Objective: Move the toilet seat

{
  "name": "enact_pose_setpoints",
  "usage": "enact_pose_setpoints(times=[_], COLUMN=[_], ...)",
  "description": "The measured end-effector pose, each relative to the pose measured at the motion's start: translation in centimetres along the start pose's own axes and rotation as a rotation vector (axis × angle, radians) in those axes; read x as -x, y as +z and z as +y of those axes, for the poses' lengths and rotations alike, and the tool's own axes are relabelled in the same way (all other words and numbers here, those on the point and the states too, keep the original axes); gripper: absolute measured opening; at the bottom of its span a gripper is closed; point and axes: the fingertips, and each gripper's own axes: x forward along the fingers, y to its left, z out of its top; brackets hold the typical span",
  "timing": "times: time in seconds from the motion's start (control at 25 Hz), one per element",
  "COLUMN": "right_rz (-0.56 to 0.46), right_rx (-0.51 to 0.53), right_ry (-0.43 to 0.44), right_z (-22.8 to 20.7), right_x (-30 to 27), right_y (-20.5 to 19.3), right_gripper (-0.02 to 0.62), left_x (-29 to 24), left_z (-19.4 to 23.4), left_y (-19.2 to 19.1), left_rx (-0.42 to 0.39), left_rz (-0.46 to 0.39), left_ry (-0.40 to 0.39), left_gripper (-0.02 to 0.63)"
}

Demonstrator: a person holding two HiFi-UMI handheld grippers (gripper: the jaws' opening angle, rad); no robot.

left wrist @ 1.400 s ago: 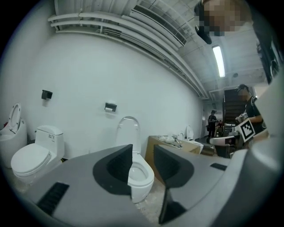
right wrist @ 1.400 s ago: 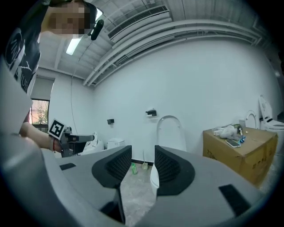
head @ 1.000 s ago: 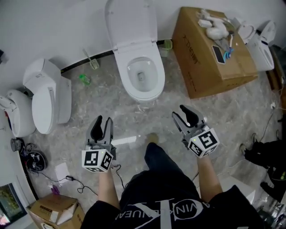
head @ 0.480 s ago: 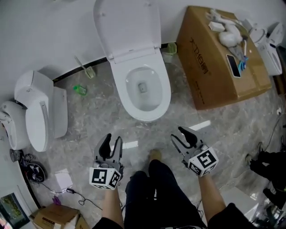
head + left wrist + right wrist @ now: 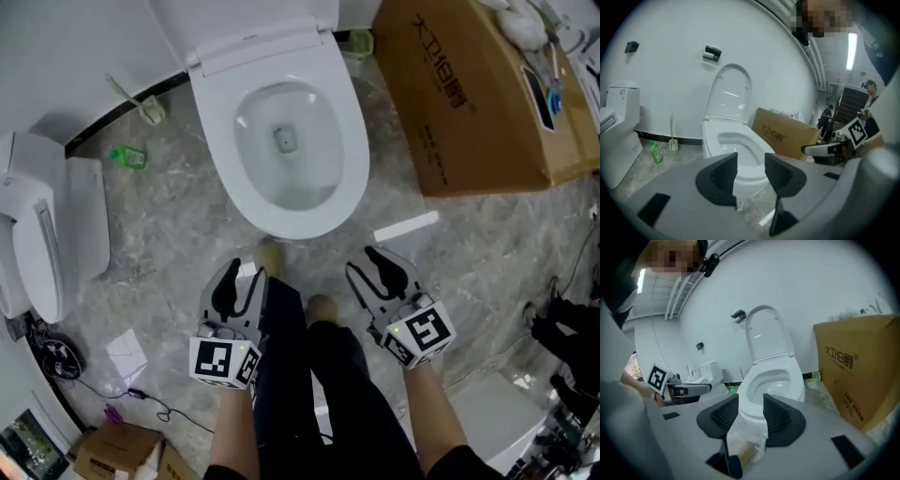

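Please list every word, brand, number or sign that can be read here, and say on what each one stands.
"大卫伯爵": printed on the side of the cardboard box.
Smaller print lower on that box side: too small to read.
Label of the green bottle on the floor: too small to read.
No other text is readable.
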Motion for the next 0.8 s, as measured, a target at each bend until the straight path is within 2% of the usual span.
enact_pose_setpoints(times=[0.24, 0.4, 0.52, 0.72, 0.8], right_rz=[0.054, 0.072, 0.117, 0.184, 0.202], right_rx=[0.012, -0.005, 0.035, 0.143, 0.160], right_ry=[-0.051, -0.094, -0.105, -0.121, -0.129], right_z=[-2.4, -5.3, -6.3, -6.9, -7.0], right_x=[-4.7, -7.0, -7.7, -9.0, -9.2], right_y=[-4.6, -6.5, -7.9, -8.8, -9.1], right_gripper=[0.183, 0.186, 0.186, 0.187, 0.205], left_x=[-4.5, -7.1, -8.3, -9.7, -10.2], left_z=[2.2, 4.0, 4.4, 4.3, 4.3], left_y=[-5.2, -7.3, -8.3, -9.8, -10.0], left_rx=[-0.046, -0.063, -0.079, -0.230, -0.247], left_rz=[0.070, 0.105, 0.133, 0.231, 0.255], left_ry=[-0.043, -0.058, -0.081, -0.125, -0.136], left_gripper=[0.184, 0.189, 0.190, 0.212, 0.216])
